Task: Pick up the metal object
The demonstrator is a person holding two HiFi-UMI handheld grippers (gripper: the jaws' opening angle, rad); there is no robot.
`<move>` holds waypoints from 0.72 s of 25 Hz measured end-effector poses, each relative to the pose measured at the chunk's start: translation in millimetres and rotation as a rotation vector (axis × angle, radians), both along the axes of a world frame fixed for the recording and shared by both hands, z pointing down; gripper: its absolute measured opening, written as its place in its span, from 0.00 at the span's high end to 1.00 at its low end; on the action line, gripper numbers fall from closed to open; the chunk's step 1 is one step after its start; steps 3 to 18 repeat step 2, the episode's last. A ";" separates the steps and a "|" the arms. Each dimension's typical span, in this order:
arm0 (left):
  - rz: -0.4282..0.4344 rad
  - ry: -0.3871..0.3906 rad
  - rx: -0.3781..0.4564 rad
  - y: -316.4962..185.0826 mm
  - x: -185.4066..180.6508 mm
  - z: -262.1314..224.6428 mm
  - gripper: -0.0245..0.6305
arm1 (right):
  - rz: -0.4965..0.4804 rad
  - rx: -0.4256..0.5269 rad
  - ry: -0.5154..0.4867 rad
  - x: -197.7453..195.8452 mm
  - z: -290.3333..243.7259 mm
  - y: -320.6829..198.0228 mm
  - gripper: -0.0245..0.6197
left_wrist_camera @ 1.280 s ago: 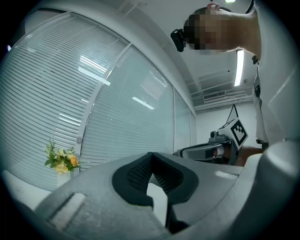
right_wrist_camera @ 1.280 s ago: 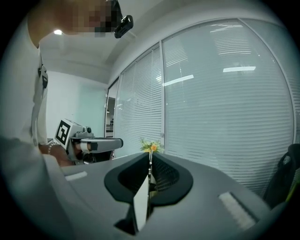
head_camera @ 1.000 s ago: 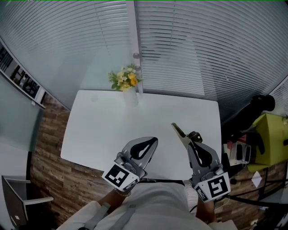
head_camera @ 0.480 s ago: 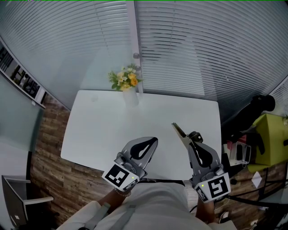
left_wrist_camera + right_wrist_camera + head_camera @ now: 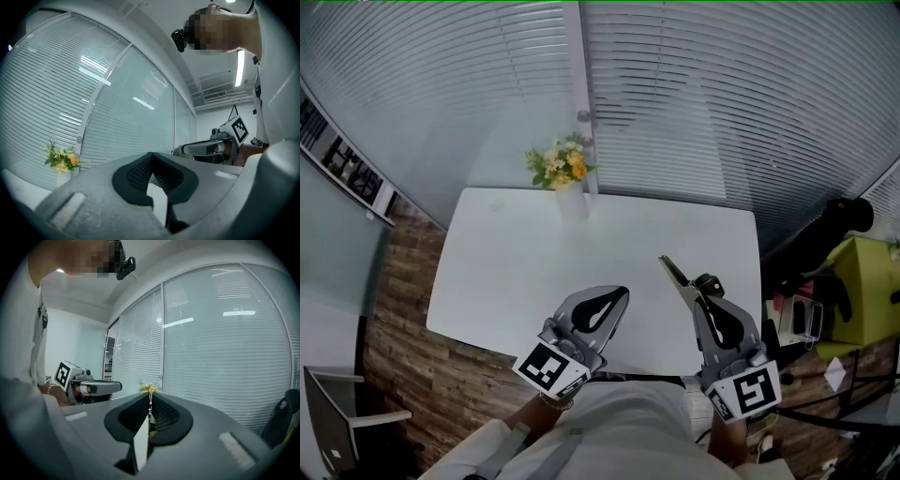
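**Stillness: metal strip [image 5: 673,272] stays clamped in right gripper [image 5: 701,298]**

Across the last second nothing shifts. The white table [image 5: 506,272] looks the same, and both grippers hang where they were, near its 6 o'clock edge. That suggests the pick-up is done and is simply being held.

The left gripper [image 5: 621,294] has its jaws together, with nothing between the pads. The right gripper's jaws are nearly together, pressed flat on the thin strip. The flowers [image 5: 561,167] stand at the table's 12 o'clock edge. From the right gripper's tip the strip pokes out toward 11 o'clock, apparently clear of the tabletop.
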State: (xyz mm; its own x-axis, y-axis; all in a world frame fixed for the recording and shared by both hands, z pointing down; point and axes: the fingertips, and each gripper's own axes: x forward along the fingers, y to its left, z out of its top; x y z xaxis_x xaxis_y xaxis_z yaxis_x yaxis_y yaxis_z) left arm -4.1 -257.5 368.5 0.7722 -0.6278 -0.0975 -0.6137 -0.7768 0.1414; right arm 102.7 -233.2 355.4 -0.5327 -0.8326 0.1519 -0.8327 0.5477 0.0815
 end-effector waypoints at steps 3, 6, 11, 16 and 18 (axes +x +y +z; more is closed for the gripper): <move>-0.001 0.000 0.001 -0.7 -0.7 0.5 0.96 | 0.000 0.000 0.000 -0.4 0.2 -0.6 0.93; -0.001 0.000 0.001 -0.7 -0.7 0.5 0.96 | 0.000 0.000 0.000 -0.4 0.2 -0.6 0.93; -0.001 0.000 0.001 -0.7 -0.7 0.5 0.96 | 0.000 0.000 0.000 -0.4 0.2 -0.6 0.93; -0.001 0.000 0.001 -0.7 -0.7 0.5 0.96 | 0.000 0.000 0.000 -0.4 0.2 -0.6 0.93; -0.001 0.000 0.001 -0.7 -0.7 0.5 0.96 | 0.000 0.000 0.000 -0.4 0.2 -0.6 0.93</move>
